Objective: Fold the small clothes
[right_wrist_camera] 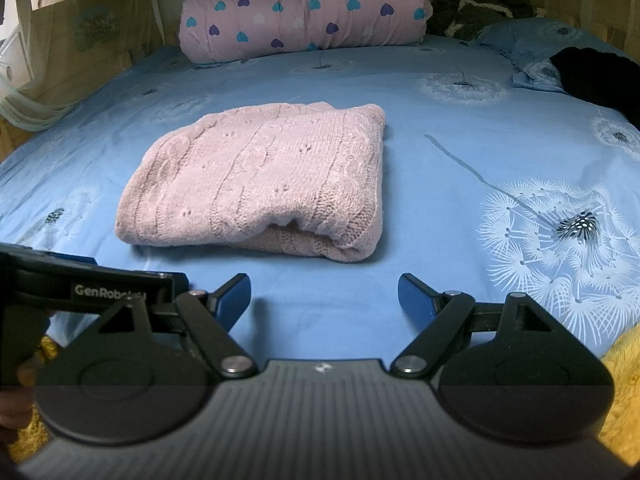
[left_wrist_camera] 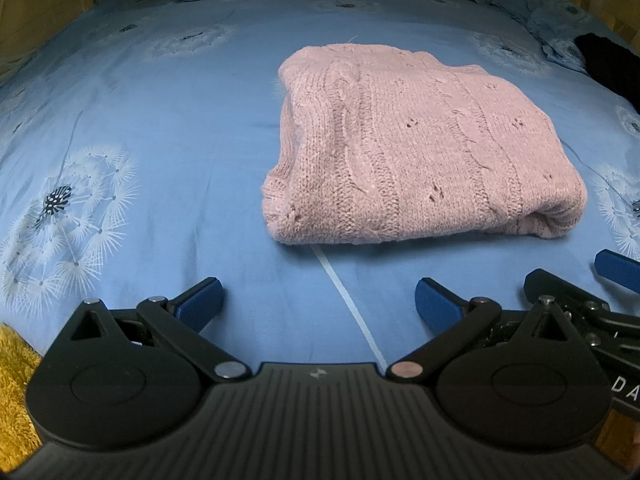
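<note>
— Pink knitted sweater [left_wrist_camera: 420, 152]: folded into a thick rectangular bundle, flat on the blue dandelion-print bedsheet [left_wrist_camera: 180, 120], about mid-bed. From the right wrist view, folded layers visible at the near edge [right_wrist_camera: 256, 184], with a small gap between top and bottom layer.

— Touched by anything?

— No. Just ahead of both grippers, apart from each. Left gripper [left_wrist_camera: 318, 300]: jaws spread wide, blue pads well apart, nothing between them but bare sheet and a thin white line [left_wrist_camera: 344, 300] running toward the bundle. Right gripper [right_wrist_camera: 324, 300]: likewise spread wide, holding nothing, low over the sheet.

— Side by side?

— Yes. Part of the right gripper seen at the right edge of the left wrist view, one blue finger [left_wrist_camera: 616, 268] poking in. Part of the left gripper seen at the left edge of the right wrist view, with "GenRobo" lettering partly readable.

— Farther out?

— At the head of the bed, a rolled pink quilt with purple and teal hearts [right_wrist_camera: 304, 12]. To its right, a dark fuzzy heap [right_wrist_camera: 480, 12], not identifiable. On the right side of the bed, a blue pillow in the same print [right_wrist_camera: 532, 48] with a black garment [right_wrist_camera: 596, 76] beside it. Yellow fluffy fabric [right_wrist_camera: 624, 384] at the near corners. Wooden panelling [right_wrist_camera: 92, 36] around the bed.
</note>
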Motion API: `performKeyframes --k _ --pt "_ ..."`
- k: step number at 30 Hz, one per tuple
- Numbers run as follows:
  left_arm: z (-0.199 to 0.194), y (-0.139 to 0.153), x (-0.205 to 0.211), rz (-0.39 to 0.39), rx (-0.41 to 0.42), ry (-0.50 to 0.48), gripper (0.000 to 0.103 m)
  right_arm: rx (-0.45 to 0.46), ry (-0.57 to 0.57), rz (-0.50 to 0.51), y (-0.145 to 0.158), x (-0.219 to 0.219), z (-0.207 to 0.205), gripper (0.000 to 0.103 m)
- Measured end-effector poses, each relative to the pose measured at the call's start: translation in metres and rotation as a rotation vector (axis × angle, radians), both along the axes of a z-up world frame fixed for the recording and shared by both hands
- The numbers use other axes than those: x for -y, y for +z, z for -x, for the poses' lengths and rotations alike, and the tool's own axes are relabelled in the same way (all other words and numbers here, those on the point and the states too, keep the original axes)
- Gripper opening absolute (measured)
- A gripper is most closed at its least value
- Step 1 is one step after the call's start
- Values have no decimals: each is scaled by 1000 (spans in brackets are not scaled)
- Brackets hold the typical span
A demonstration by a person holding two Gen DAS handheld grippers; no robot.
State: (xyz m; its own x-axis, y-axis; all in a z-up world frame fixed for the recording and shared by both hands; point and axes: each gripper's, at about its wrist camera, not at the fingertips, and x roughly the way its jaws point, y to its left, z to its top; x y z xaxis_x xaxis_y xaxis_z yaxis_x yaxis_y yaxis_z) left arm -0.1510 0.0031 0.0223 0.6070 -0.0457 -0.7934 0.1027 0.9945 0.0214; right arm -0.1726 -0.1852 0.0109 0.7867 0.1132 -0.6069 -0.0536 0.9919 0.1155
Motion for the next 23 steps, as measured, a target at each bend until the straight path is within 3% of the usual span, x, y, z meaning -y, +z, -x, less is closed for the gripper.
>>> performKeyframes --k 23 --pt "1 0 1 -2 -2 -6 103 1 -1 5 1 -3 2 82"
